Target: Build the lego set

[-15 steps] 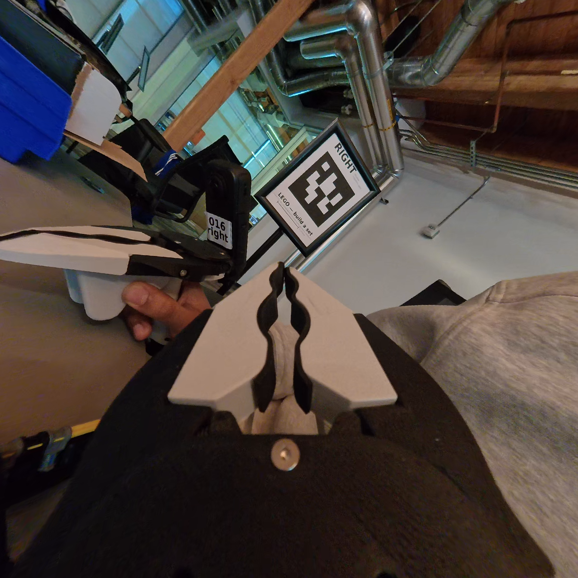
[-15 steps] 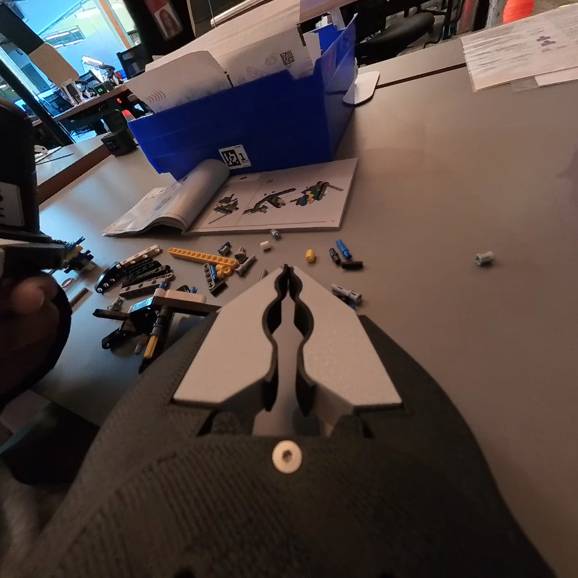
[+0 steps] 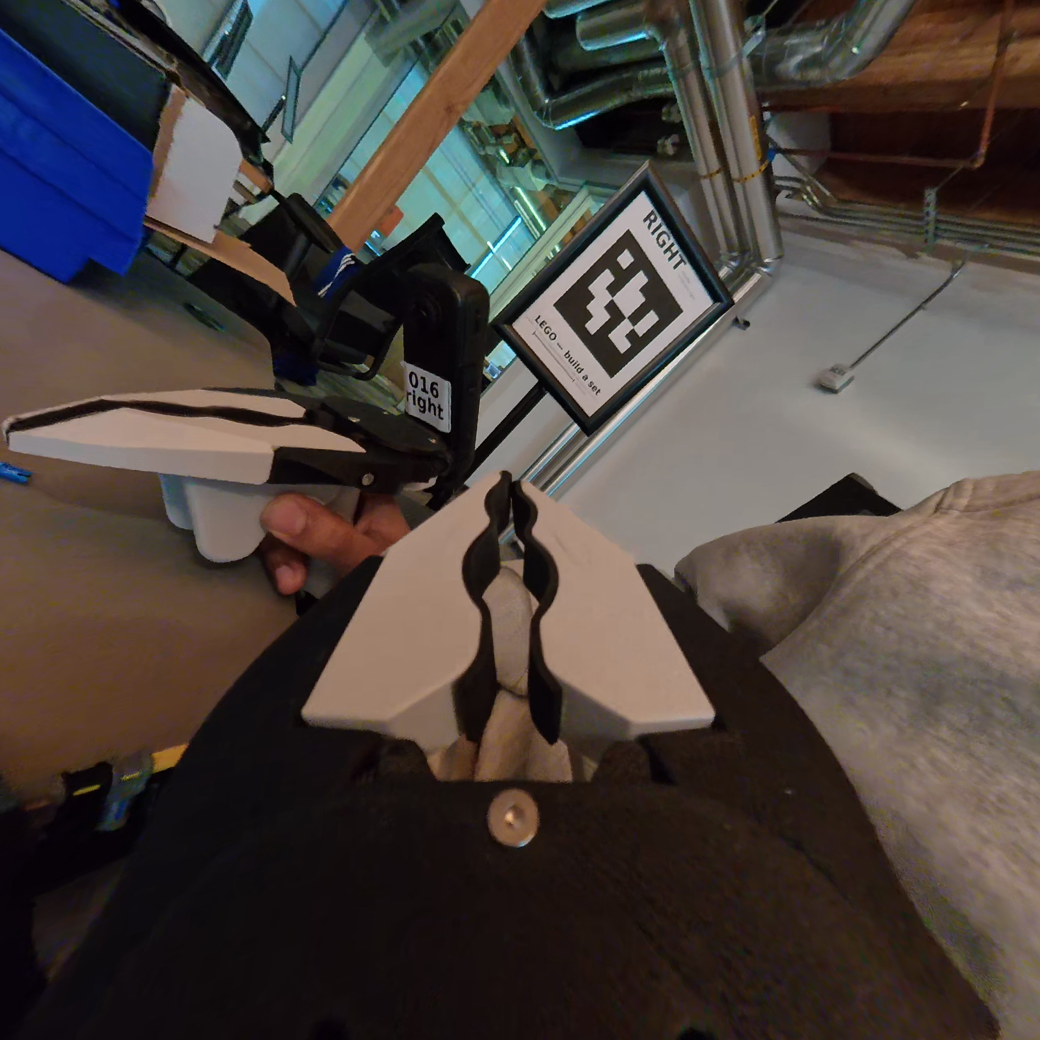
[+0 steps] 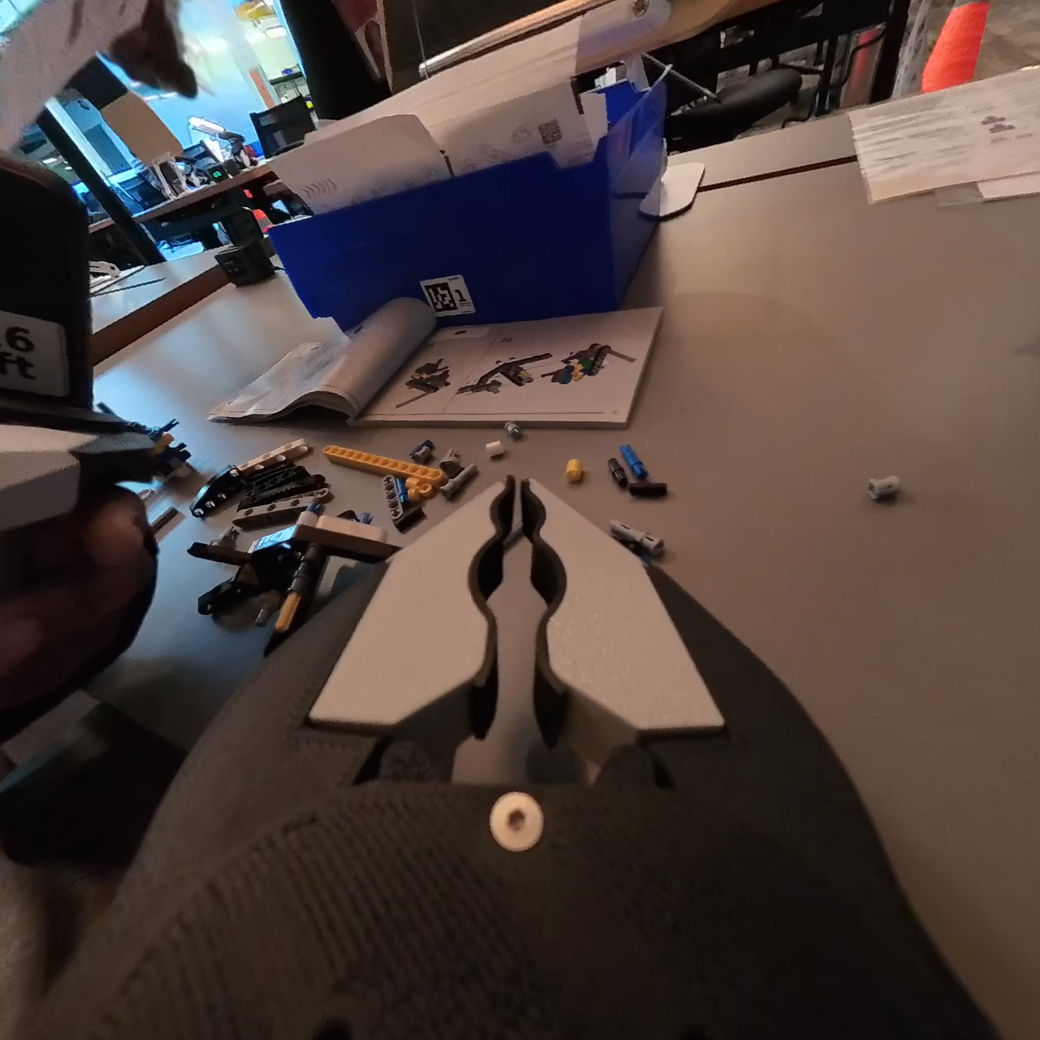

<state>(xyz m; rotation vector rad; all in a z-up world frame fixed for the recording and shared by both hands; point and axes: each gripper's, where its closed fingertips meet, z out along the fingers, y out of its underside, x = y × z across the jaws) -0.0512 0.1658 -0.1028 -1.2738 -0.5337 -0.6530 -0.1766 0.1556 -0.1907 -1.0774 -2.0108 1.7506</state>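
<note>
Grey table | blue bin, tag sticker | framed marker sign | both grippers pressed together, empty

Framed marker sign: black-and-white — on a stand, tilted in view
Ceiling pipes: silver, bundled
Wooden beam: slanting
Grey sleeve: at right
Orange cone: far back — beyond the table
Papers: table's far right corner
</note>
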